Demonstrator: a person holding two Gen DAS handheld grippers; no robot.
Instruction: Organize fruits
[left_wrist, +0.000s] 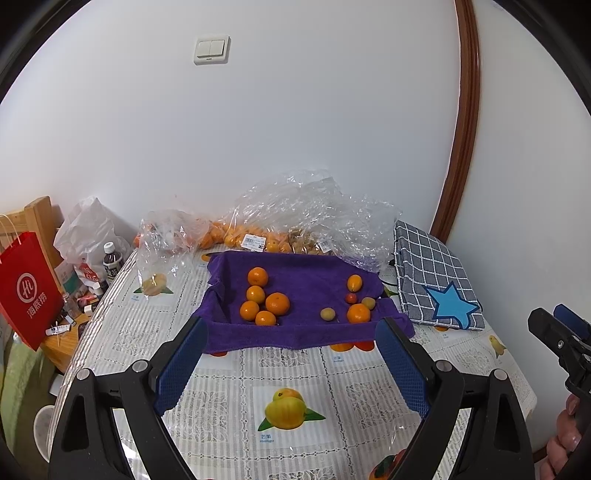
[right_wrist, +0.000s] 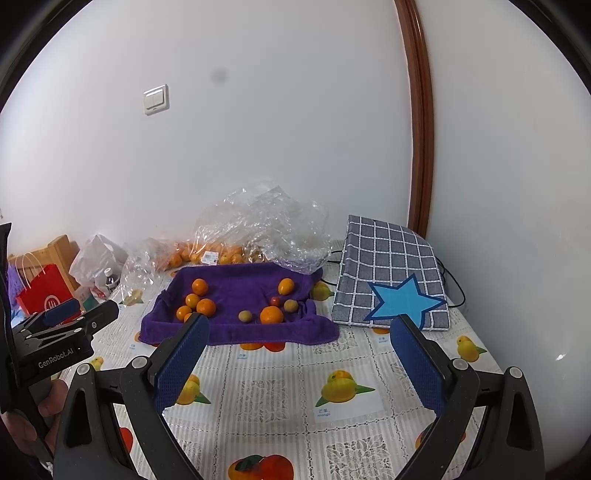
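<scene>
A purple towel (left_wrist: 306, 332) (right_wrist: 236, 332) lies on the table with fruit on it. Several oranges (left_wrist: 277, 303) (right_wrist: 205, 306) cluster on its left. On its right lie one orange (left_wrist: 358, 313) (right_wrist: 271, 315), a yellow oval fruit (left_wrist: 354, 283) (right_wrist: 286, 286), a small red fruit (left_wrist: 351, 297) (right_wrist: 275, 301) and two small green fruits (left_wrist: 327, 314) (right_wrist: 245, 316). My left gripper (left_wrist: 291, 325) hangs open just in front of the towel, nothing between its blue pads. My right gripper (right_wrist: 299, 325) is open too, short of the towel's right end, and empty.
Clear plastic bags (left_wrist: 306, 214) (right_wrist: 258, 229) holding more oranges lie behind the towel by the wall. A folded checked cloth with a blue star (left_wrist: 436, 280) (right_wrist: 391, 277) lies at the right. A red paper bag (left_wrist: 27, 291), a bottle (left_wrist: 112, 260) and clutter stand left of the table.
</scene>
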